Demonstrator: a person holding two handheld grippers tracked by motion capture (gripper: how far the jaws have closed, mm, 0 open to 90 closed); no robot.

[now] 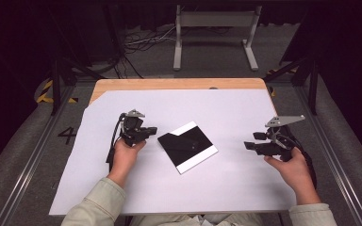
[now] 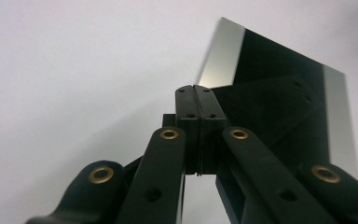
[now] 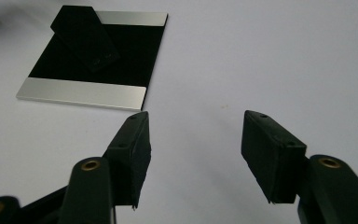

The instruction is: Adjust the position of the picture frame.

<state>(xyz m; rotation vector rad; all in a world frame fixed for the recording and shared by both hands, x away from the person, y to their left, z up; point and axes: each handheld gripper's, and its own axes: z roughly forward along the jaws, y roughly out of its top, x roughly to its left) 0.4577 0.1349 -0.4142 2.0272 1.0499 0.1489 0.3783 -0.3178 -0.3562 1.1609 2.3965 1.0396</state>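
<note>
Nearest us, our two hands come in over the front edge of the white-covered worktop (image 1: 136, 188); the left gripper (image 1: 147, 131) has its jaws pressed together with nothing between them, while the right gripper (image 1: 257, 142) holds its jaws well apart and empty, off to the side. Between them, near the middle of the worktop, lies the flat square black plate with two silvery edge strips (image 1: 187, 146), turned cornerwise to us; we judge the left gripper sits just beside its near-left corner so that the closed tips can nudge or press it, and the right waits clear, ready to steady or take hold. The left gripper view brings up the glossy plate (image 2: 279, 93) just past the shut tips, mirroring the jaws; the right gripper view shows a smaller dark rectangular piece with small holes (image 3: 86, 37) lying tilted on the plate (image 3: 93, 88), barely visible from above. Beyond the worktop's bare wooden rim (image 1: 179, 84) stands a grey metal frame (image 1: 214, 28) on the floor.
</note>
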